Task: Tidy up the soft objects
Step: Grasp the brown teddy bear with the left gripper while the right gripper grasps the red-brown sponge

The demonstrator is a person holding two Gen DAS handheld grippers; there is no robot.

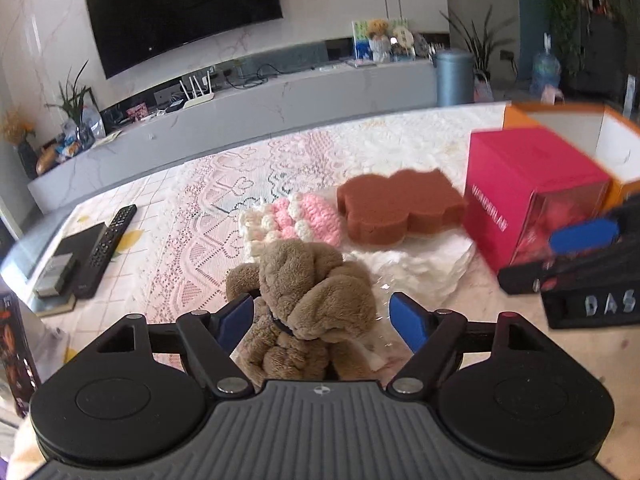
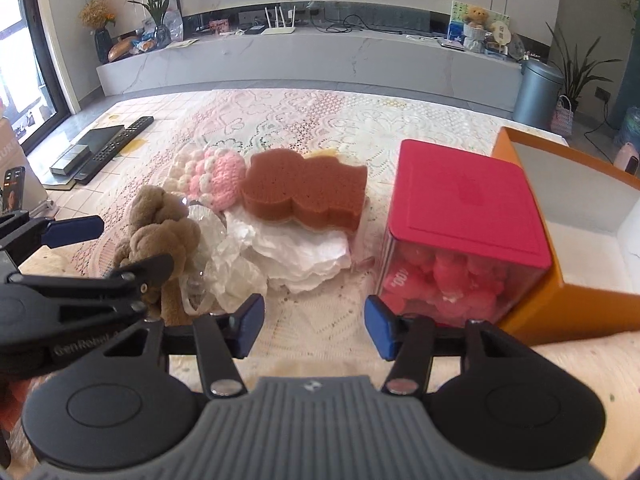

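A brown plush toy [image 1: 312,280] lies on the lace tablecloth between the fingers of my left gripper [image 1: 324,320]. The jaws stand wide apart: the plush lies against the left pad, with a gap at the right pad. Behind it are a pink and white crochet piece [image 1: 296,216] and a brown sponge [image 1: 400,208] on crumpled white paper [image 1: 424,264]. In the right wrist view, my right gripper [image 2: 314,326] is open over bare tablecloth, with nothing between its pads. The plush [image 2: 160,224] and the left gripper [image 2: 120,246] show at its left, the sponge [image 2: 308,192] ahead.
A pink box [image 2: 460,208] with a clear front holding pink things stands to the right. Beside it is an open orange box [image 2: 580,308] with a white inside. A remote [image 2: 120,140] and a dark flat device lie at the table's far left. Clear plastic wrap [image 2: 204,224] lies beside the plush.
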